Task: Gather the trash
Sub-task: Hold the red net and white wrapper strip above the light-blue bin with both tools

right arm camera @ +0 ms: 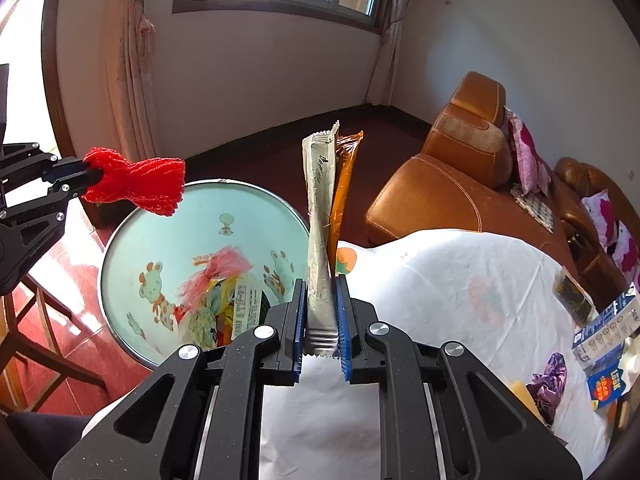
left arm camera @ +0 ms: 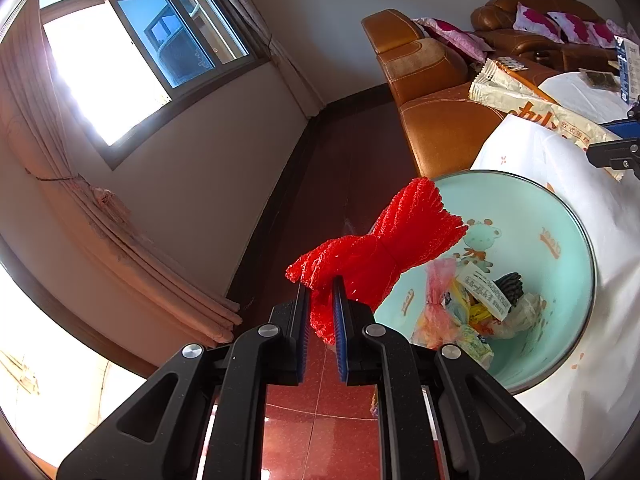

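A red foam net sleeve (left arm camera: 372, 252) is clamped in my left gripper (left arm camera: 321, 286), which is shut on it just over the near rim of the pale green trash bin (left arm camera: 560, 216). From the right wrist view the same red net (right arm camera: 136, 184) hangs at the bin's (right arm camera: 132, 240) far left edge, held by the left gripper (right arm camera: 86, 174). My right gripper (right arm camera: 321, 292) is shut on a beige and orange snack wrapper (right arm camera: 320, 216) standing upright beside the bin's right rim. Crumpled wrappers and bags (right arm camera: 216, 296) lie in the bin's bottom.
A table under a white cloth (right arm camera: 460, 292) sits right of the bin, with a dark packet (right arm camera: 574, 296), a purple wrapper (right arm camera: 548, 380) and blue boxes (right arm camera: 604, 332) near its right edge. An orange leather sofa (right arm camera: 452, 184) stands behind. Red tiled floor (right arm camera: 60, 280) lies left.
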Tool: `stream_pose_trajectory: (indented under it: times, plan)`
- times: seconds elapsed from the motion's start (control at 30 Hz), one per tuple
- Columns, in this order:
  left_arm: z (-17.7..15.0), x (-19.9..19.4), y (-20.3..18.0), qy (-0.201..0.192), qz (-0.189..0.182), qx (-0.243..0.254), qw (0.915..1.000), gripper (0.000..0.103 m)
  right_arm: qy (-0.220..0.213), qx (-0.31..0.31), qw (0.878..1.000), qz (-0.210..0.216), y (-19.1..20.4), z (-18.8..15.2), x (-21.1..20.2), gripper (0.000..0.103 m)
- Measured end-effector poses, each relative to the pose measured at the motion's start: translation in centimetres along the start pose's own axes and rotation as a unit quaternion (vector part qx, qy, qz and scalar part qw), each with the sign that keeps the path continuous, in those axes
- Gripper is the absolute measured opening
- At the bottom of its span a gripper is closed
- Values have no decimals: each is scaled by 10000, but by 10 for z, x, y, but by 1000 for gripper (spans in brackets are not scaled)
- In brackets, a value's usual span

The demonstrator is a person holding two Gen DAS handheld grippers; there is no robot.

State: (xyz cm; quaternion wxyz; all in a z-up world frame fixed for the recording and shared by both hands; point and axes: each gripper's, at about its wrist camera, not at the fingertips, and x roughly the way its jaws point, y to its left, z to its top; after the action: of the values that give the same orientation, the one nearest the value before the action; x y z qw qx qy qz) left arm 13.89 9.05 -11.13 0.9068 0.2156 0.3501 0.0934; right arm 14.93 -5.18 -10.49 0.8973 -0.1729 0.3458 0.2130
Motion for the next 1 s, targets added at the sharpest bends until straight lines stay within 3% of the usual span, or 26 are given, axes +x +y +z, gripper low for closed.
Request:
stream_pose_trajectory:
  times: [1.0]
  plan:
    - [-2, 3, -1, 8, 54, 23, 10000, 11, 63, -425, 9990, 80, 23, 3, 5, 15]
